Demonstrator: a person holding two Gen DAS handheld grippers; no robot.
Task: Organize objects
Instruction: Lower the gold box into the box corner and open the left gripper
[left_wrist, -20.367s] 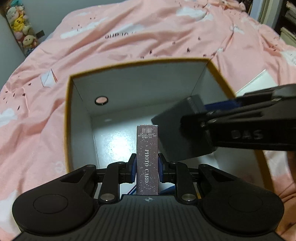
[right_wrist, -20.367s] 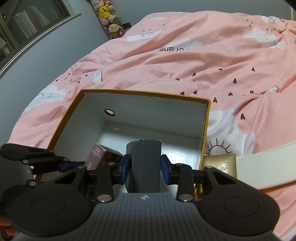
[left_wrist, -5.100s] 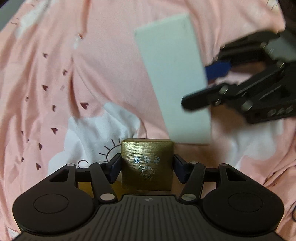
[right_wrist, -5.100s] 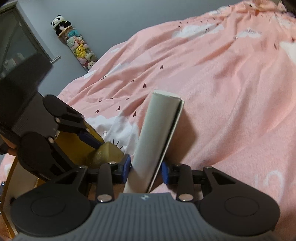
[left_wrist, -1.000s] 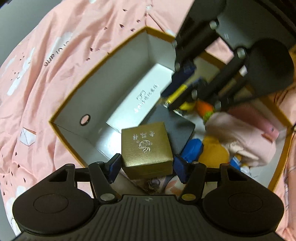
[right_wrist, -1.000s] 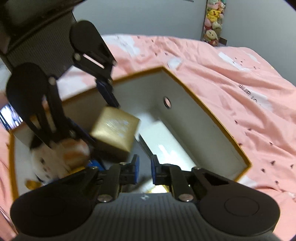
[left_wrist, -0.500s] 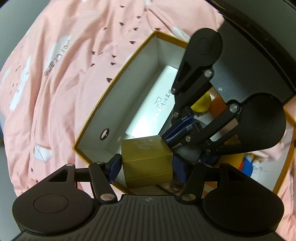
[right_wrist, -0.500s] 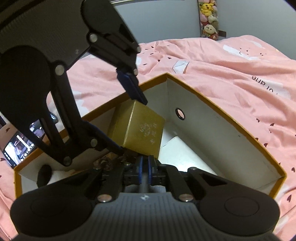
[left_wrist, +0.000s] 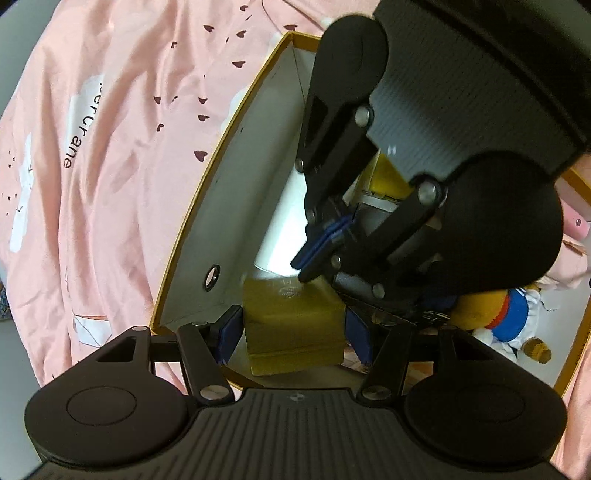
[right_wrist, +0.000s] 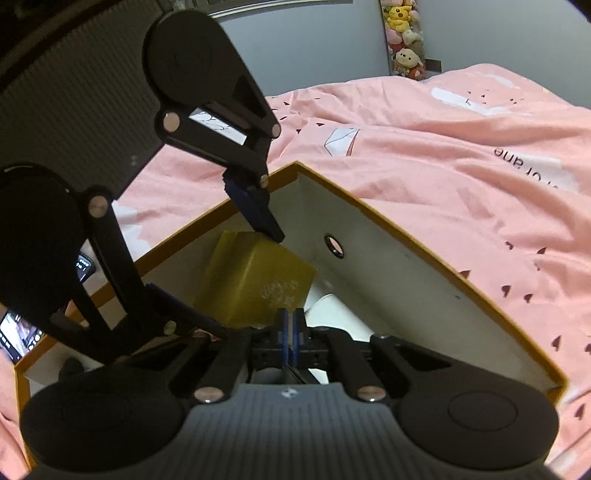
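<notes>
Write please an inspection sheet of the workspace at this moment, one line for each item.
Surface: pink bedspread, wrinkled.
Job's things: gold box over the open storage box; white flat box lies inside.
Clutter: plush toys in the storage box.
Grippers: left gripper clamps the gold box; right gripper shut, holding nothing, tips beside the gold box.
Cables: nothing seen.
Surroundings: grey wall; stuffed toys in the corner.

Small box inside the open storage box, flat box behind it.
</notes>
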